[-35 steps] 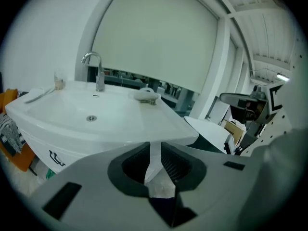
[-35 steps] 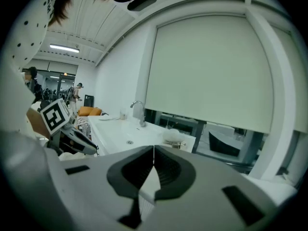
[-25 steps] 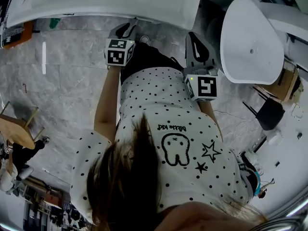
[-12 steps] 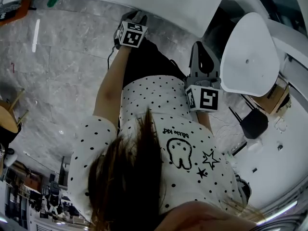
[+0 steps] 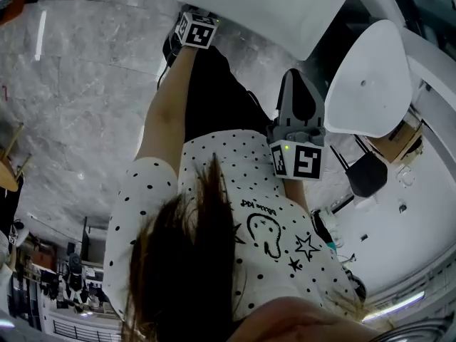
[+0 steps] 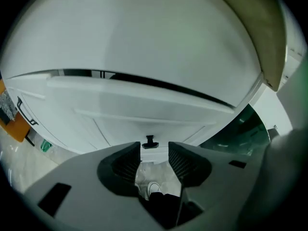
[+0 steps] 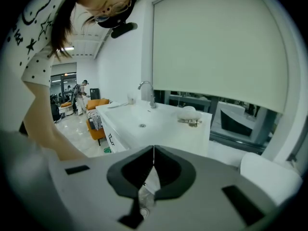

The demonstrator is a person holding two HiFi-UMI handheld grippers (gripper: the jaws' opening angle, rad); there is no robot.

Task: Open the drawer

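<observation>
Your left gripper has dropped away from your chest and now sits low at the edge of the white tabletop, its marker cube facing up at you. Its jaws have just been opening, and in the left gripper view they stand wide apart with nothing between the ribbed pads. Through the left gripper's gap you see only pale floor and the toe of a shoe.

The white drawer front fills the view straight ahead of that gripper, under a dark seam below the tabletop. Its small black handle is just beyond the jaw tips, in line with the gap and a little toward the left jaw. The handle touches neither pad.

Your right gripper has shifted only slightly, and you hold it up beside your polka-dot shirt, well apart from the drawer. In its own view the right gripper has its jaws pressed together, tip to tip, holding nothing. Ahead of it lie the white tabletop's sink basin and the chrome faucet.
</observation>
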